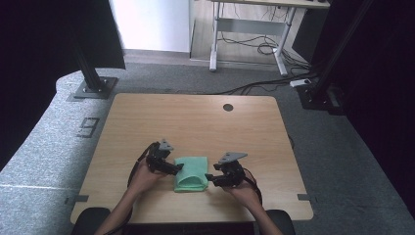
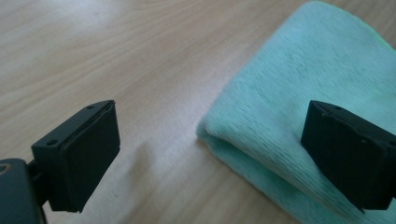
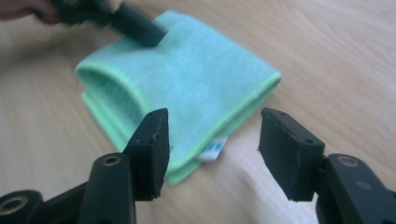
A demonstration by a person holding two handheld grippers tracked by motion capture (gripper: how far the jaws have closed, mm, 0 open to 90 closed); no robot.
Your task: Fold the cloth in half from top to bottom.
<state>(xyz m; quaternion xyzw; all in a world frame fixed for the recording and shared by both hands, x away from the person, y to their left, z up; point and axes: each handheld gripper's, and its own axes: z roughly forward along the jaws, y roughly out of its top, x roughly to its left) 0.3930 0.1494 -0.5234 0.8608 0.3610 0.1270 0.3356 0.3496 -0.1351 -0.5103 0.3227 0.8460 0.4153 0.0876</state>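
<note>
A folded mint-green cloth point(image 1: 191, 173) lies on the wooden table point(image 1: 195, 117) near its front edge. My left gripper point(image 1: 178, 168) is at the cloth's left side and stands open. In the left gripper view one jaw hangs over the cloth point(image 2: 303, 84) and the other over bare wood, the folded edge between them, gripper point(image 2: 210, 140). My right gripper point(image 1: 209, 179) is at the cloth's right front corner, open. In the right gripper view the cloth point(image 3: 187, 79) corner with a small white tag point(image 3: 215, 149) lies just beyond the gripper point(image 3: 215, 135). The left gripper's jaw point(image 3: 135, 28) rests over the far side.
A round cable hole point(image 1: 228, 107) sits at the table's back. Black frame posts stand on the floor at back left point(image 1: 93, 83) and back right point(image 1: 318, 93). A white desk frame point(image 1: 249, 29) and floor cables lie beyond.
</note>
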